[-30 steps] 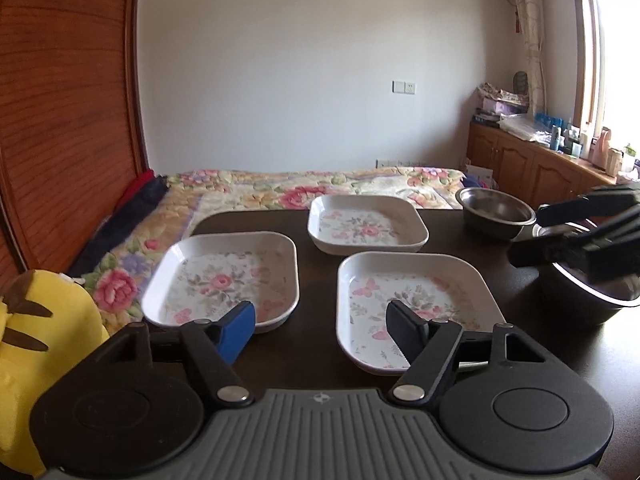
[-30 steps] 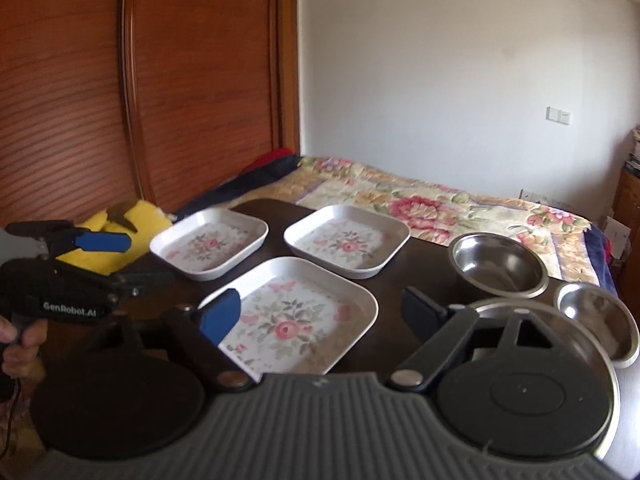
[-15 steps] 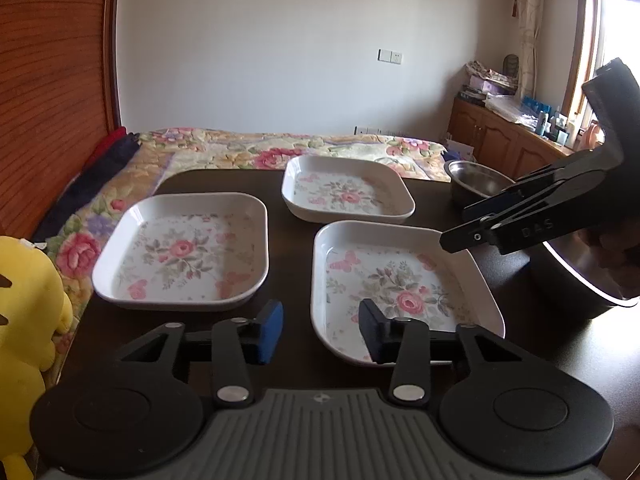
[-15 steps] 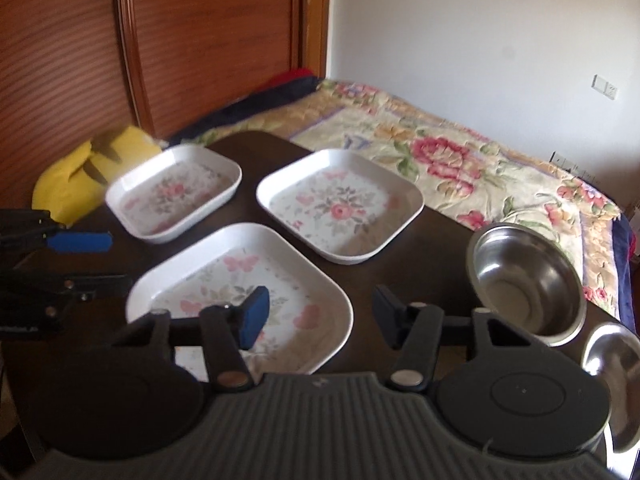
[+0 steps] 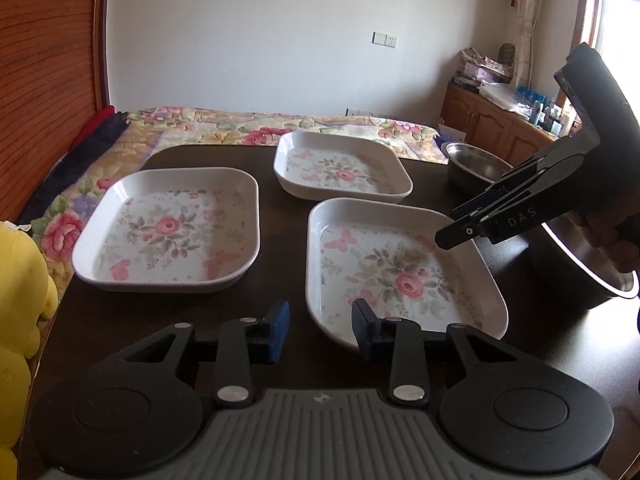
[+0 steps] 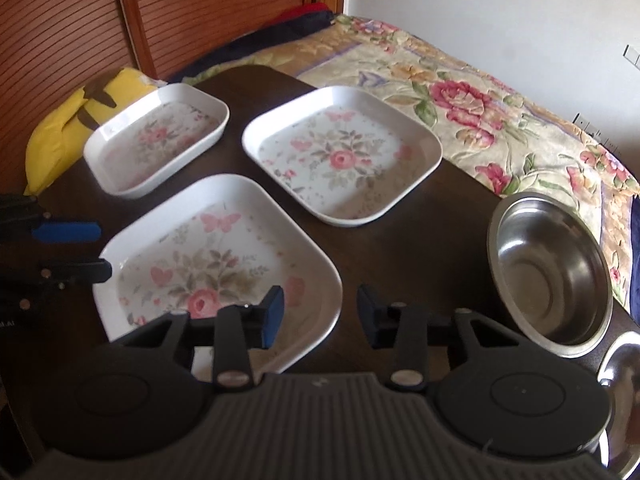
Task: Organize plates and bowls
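Left wrist: nearest plate [image 5: 404, 268] lies lengthwise away from camera.

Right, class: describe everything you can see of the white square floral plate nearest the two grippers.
The white square floral plate is shallow with rounded corners and a raised rim, glossy like melamine or ceramic. Pink roses and butterflies decorate its inside. It lies flat, empty, on the dark wooden table, apart from the other plates. The open left gripper and open right gripper flank its near corners.
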Tool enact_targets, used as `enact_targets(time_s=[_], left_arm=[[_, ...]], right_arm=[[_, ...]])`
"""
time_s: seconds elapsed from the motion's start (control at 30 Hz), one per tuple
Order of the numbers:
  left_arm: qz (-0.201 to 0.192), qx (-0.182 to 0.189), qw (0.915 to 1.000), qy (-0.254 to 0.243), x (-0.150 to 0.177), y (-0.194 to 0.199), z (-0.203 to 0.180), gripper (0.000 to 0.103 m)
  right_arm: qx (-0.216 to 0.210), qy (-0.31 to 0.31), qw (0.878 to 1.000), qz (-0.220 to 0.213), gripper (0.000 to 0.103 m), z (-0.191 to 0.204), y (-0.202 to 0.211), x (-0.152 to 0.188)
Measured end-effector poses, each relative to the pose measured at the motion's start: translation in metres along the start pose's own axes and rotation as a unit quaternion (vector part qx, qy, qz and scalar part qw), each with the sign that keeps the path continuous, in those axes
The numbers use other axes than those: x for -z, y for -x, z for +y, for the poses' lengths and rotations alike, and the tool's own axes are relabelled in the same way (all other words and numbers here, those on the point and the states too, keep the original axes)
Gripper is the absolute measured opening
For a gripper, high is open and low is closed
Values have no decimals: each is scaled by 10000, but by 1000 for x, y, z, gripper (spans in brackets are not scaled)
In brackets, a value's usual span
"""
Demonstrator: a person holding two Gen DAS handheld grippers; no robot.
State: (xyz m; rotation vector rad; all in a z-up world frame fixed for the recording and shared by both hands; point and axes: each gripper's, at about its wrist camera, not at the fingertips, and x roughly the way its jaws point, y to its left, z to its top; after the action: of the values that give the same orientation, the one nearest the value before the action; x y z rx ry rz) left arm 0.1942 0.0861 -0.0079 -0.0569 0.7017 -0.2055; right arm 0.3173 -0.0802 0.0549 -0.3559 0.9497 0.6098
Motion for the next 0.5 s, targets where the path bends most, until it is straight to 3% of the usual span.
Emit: enact_targets(time_s=[0.17,0.33,0.5], left_arm=[[95,80,9999,94,-1,-5,3,52],[145,70,9997,169,-1,-7,6,52],[181,108,9996,188,1,-10,7,44]], right_arm=[[15,76,9998,163,38,0,-5,-1],[15,61,9997,254,32,-1,-8,-3],[-53,50,9994,325,25,-1,-11,-3]])
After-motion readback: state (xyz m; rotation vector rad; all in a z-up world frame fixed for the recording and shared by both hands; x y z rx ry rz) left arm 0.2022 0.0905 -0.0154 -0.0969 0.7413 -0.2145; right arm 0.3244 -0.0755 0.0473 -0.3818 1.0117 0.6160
